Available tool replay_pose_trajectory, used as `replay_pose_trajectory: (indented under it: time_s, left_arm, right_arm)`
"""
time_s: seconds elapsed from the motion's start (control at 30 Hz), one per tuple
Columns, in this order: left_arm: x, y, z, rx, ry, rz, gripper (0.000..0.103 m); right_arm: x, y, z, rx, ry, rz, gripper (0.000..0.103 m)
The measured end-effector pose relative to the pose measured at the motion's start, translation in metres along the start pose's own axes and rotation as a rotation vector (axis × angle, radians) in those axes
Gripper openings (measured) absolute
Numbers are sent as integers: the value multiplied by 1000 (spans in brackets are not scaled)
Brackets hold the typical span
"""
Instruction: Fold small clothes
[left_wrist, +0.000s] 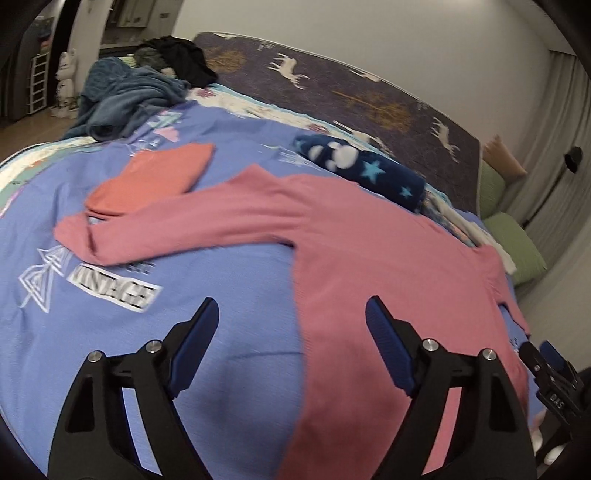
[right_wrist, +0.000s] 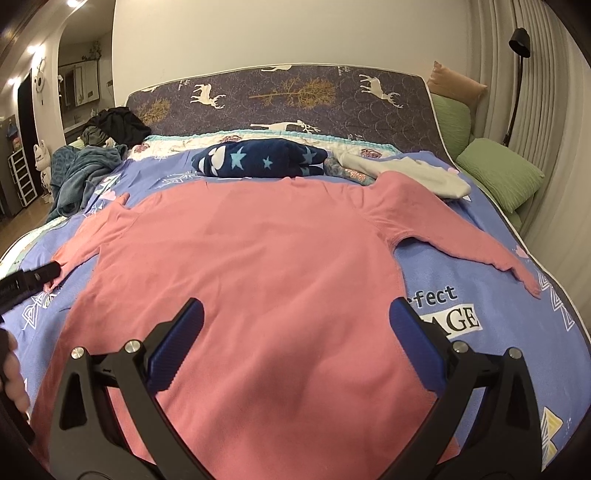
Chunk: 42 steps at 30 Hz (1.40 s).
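Note:
A pink long-sleeved shirt (right_wrist: 251, 258) lies spread flat on the blue-violet bed cover (left_wrist: 110, 258). In the left wrist view one sleeve (left_wrist: 177, 229) stretches left, and its end lies over a folded orange garment (left_wrist: 155, 177). My left gripper (left_wrist: 291, 306) hangs open over the shirt's side edge, one finger above the cover and one above the pink cloth, with nothing pinched. My right gripper (right_wrist: 297, 310) is open above the shirt's lower body and holds nothing. A finger (right_wrist: 37, 277) of the left gripper shows by the sleeve end.
Beyond the collar lies a navy star-print fleece roll (right_wrist: 258, 158), with a white garment (right_wrist: 417, 173) to its right. A teal blanket heap (left_wrist: 122, 96) and dark clothes (left_wrist: 181, 55) sit at the far left corner. Green pillows (right_wrist: 502, 173) and a floor lamp (right_wrist: 517, 40) line the right side.

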<state>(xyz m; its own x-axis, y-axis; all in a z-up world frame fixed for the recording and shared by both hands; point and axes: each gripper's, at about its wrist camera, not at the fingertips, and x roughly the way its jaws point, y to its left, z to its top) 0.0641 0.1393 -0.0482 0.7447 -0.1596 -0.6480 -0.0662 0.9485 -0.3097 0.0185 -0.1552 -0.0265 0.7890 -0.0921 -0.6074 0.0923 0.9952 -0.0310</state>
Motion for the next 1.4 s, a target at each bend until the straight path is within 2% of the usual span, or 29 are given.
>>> replay_pose_trajectory:
  time_s: [0.2,0.3,0.37,0.4,0.43,0.5,0.6,0.73,0.8,0.83,0.87,0.93,1.03,1.13,1.23,1.4]
  left_arm:
    - [5,39,23,-32,-16,137,83]
    - [21,80,41,-76,-2,297,81]
    - [34,115,48,-157,51,407,74]
    - [41,133,51,-211,76,438,70]
    - [48,154,54,-268,90,449,66]
    - [61,185,60,-324,113,509,65]
    - [80,211,70,-341,145,587,65]
    - [112,234,83,-374,218,611,65]
    - [129,242,87,-374,255,651,65]
    - [131,248,85,-371,263,668,58]
    - [135,252,85,-372,274,670,50]
    - [139,266,85,-421,290,617,17]
    - [131,270,87,-464,260,567,4]
    - [109,251,98,-422,167,507,2]
    - [81,218,117,-357,59,392,2]
    - [46,133,155,-188,-83,199,2]
  right_arm:
    - [8,7,6,-8,23,14,101]
    - [11,9,10,-10,36,27,101]
    - [14,10,12,-11,51,41,101]
    - [16,10,13,-12,59,45,101]
    - [18,10,13,-12,66,45,101]
    - [24,10,14,-11,88,39,101]
    - [30,11,14,-14,111,36,101]
    - [34,11,15,-12,114,24,101]
    - [37,8,16,-1,120,20,101]
    - [39,7,16,6,124,17,101]
    - [40,5,17,9,126,14,101]
    - [42,2,17,15,128,10,101]
    - [46,-3,18,23,133,1,101]
    - [48,-9,18,32,133,-3,101]
    - [48,-14,18,40,125,-1,101]
    - [46,-22,15,58,123,6,101]
